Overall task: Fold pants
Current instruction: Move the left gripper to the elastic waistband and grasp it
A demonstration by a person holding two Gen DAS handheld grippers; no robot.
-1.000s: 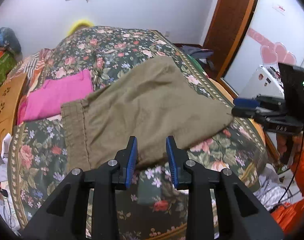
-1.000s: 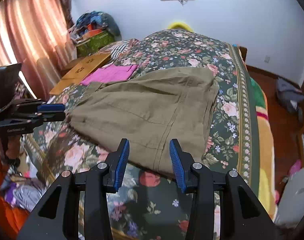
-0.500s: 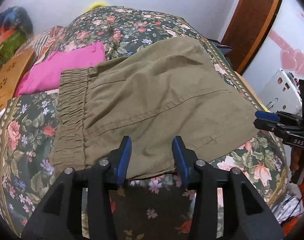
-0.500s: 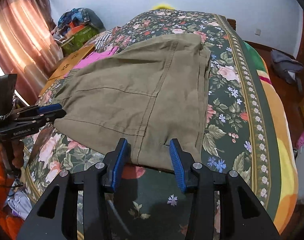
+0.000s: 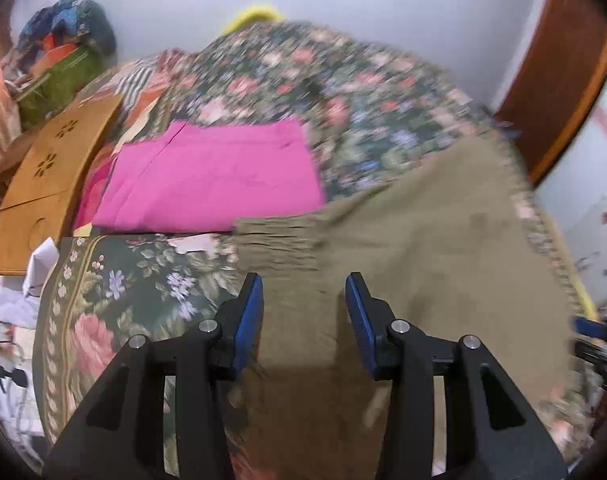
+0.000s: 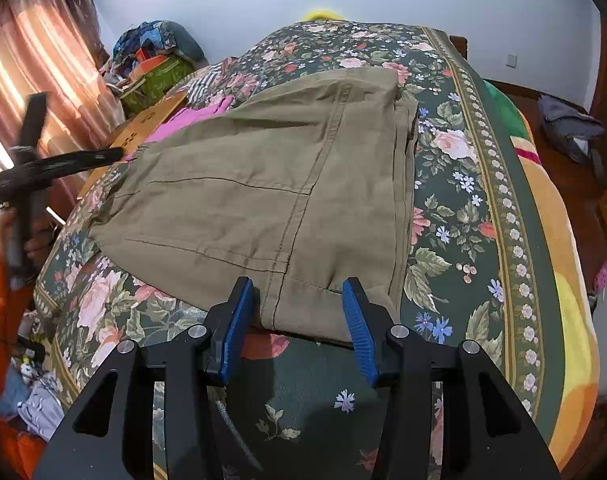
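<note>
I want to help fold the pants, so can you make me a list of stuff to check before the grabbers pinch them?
1. Pants lying flat on the bed: ok, spread out, already folded once.
2. Right gripper lined up with the near edge of the pants: ok, edge sits between its open fingers.
3. Left gripper over the pants near the stretchy waistband: ok, though the picture is blurry; its jaws have just been opening.
4. Either gripper pinching cloth yet: not ok, both are open.
5. Pink cloth out of the way: ok, beside the pants.
6. Fingers low enough to catch all layers: cannot tell.
</note>
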